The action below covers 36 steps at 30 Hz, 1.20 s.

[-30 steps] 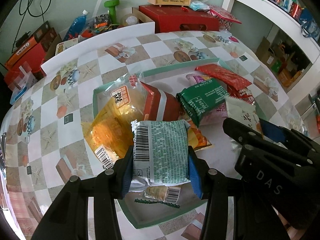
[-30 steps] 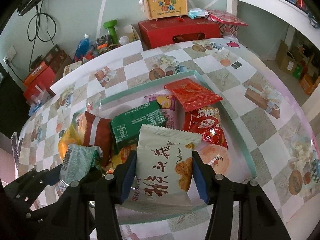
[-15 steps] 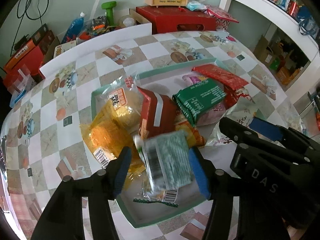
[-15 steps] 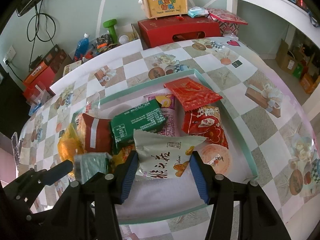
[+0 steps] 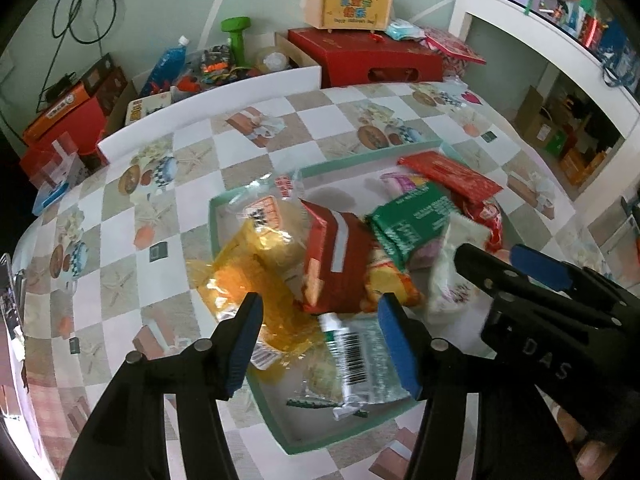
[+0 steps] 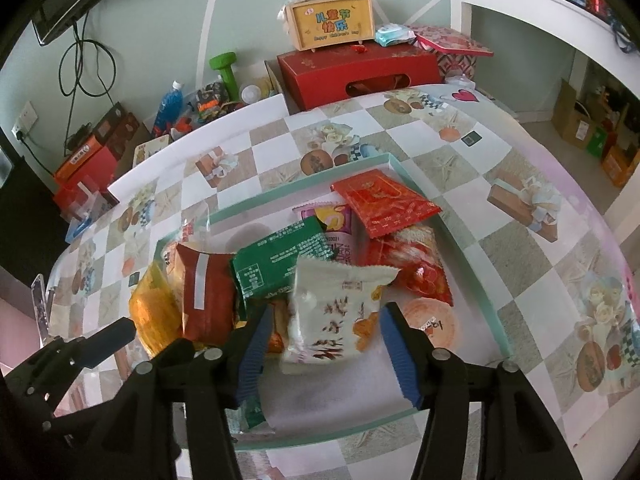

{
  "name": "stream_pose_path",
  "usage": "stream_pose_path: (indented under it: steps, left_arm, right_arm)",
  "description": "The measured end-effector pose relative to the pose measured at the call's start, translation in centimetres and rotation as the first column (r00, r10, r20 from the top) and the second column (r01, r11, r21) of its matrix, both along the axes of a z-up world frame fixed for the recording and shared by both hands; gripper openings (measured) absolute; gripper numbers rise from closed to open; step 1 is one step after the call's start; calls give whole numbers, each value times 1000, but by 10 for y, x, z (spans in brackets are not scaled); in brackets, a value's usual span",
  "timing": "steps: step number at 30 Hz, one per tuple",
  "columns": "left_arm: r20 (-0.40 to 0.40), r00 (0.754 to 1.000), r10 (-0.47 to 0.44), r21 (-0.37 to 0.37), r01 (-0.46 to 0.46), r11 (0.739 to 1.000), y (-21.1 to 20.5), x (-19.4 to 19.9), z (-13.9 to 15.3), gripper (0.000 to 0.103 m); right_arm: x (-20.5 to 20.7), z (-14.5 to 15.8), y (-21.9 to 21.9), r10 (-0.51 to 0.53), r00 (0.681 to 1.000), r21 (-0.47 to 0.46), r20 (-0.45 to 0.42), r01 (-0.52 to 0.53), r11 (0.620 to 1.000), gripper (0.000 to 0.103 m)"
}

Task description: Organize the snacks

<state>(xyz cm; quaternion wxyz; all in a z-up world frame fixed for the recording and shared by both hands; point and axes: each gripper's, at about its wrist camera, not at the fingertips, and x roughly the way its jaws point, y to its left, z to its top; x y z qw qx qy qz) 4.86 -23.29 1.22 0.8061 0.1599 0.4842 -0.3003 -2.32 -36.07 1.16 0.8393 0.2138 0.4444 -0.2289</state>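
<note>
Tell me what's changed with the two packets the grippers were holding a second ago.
Both were let go. The left gripper has just been opening, and its pale green packet dropped into the tray. The right gripper has just been opening too, and its white packet fell flat among the snacks, between the pads but apart from them. The other packets and the tray stayed put.

The yellow wooden box (image 6: 331,23) with a handle, standing on the red carton (image 6: 360,70) behind the table, carries large colourful Chinese characters — 儿童节快乐 — with a small line under them reading "Happy Children's Day". The letters "DAS" are moulded on the black body of the right gripper (image 5: 546,360) seen from the left wrist. The silver-green snack packet (image 5: 362,354) shows a barcode; its digits are too blurred to read.
</note>
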Motion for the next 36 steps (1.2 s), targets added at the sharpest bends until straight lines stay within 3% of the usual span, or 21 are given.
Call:
stream_pose_path:
  steps: [9, 12, 18, 22, 25, 30, 36]
  left_arm:
    - [12, 997, 70, -14, -70, 997, 13, 12, 3, 62]
    - [22, 994, 106, -13, -105, 994, 20, 18, 3, 81]
    - [29, 985, 172, -2, -172, 985, 34, 30, 1, 85]
    - [39, 976, 216, 15, -217, 976, 43, 37, -3, 87]
    - [52, 969, 242, 24, -243, 970, 48, 42, -5, 99]
    - [86, 960, 266, 43, -270, 962, 55, 47, -9, 102]
    - [74, 955, 288, 35, -291, 956, 60, 52, -12, 102]
  right_arm:
    - [1, 0, 1, 2, 1000, 4, 1, -2, 1000, 71]
    - [2, 0, 1, 5, 1000, 5, 3, -5, 1000, 77]
    - [4, -2, 2, 16, 1000, 6, -1, -16, 1000, 79]
    - [5, -1, 4, 18, 1000, 0, 3, -18, 1000, 99]
    - [5, 1, 5, 23, 1000, -5, 15, -23, 1000, 99]
    - [7, 2, 6, 28, 999, -8, 24, -28, 1000, 103]
    - [7, 2, 8, 34, 999, -14, 32, -34, 999, 103]
